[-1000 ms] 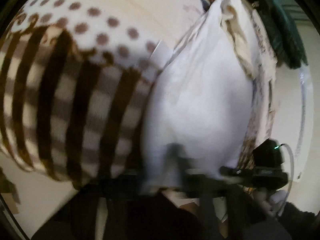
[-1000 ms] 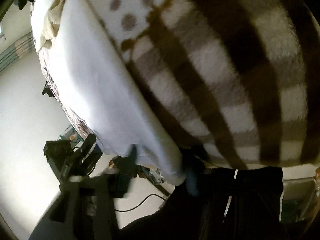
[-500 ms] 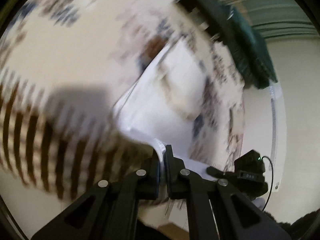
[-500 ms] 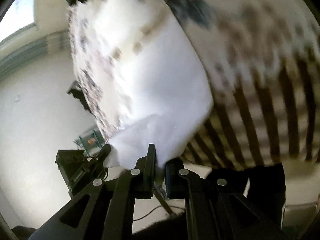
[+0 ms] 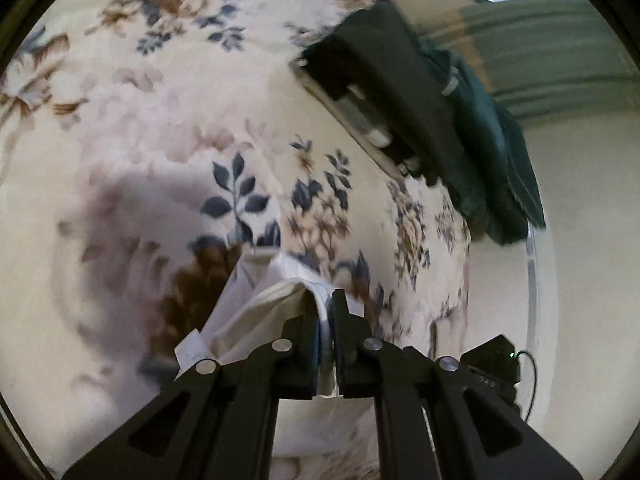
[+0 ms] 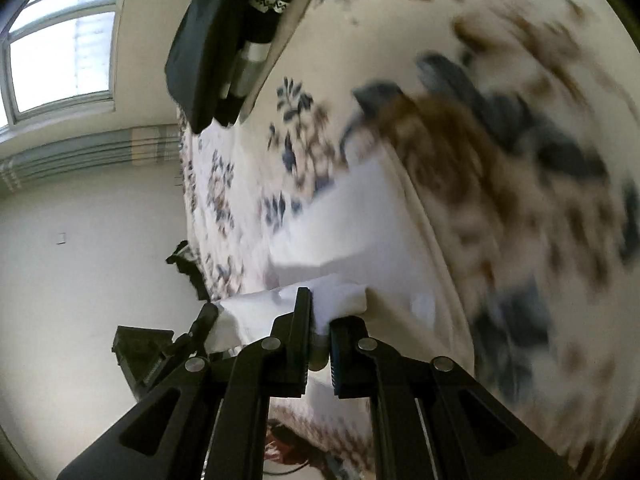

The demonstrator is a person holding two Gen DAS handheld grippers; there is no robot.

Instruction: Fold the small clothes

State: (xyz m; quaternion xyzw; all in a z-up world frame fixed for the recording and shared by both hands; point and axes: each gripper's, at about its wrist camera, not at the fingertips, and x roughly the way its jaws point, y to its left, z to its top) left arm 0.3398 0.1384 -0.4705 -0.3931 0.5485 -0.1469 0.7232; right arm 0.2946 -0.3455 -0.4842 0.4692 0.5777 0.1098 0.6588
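Left tongs: your left tongs (image 5: 325, 312) pinch a folded edge of the white garment (image 5: 256, 312); the jaws are easing apart at this moment, with the cloth still between the pads.
Right tongs: your right tongs (image 6: 319, 316) are nearly pressed together on a bunched white fold of the same garment (image 6: 352, 232).
White garment: it hangs from both pinches just above the floral bedspread (image 5: 168, 128); in the left view a cream inner layer and a small tab show at its edge. In the right view it spreads as a broad white panel away from the tongs.
Bed: the cover is cream with blue leaves and brown flowers; much of it is blurred in the right view.
Far end of bed: a black bag (image 5: 384, 80) sits there with a dark green cloth (image 5: 492, 160) just beside it.
Room: you have a pale wall (image 6: 80, 240) and a window (image 6: 60, 40) to the left in the right view.
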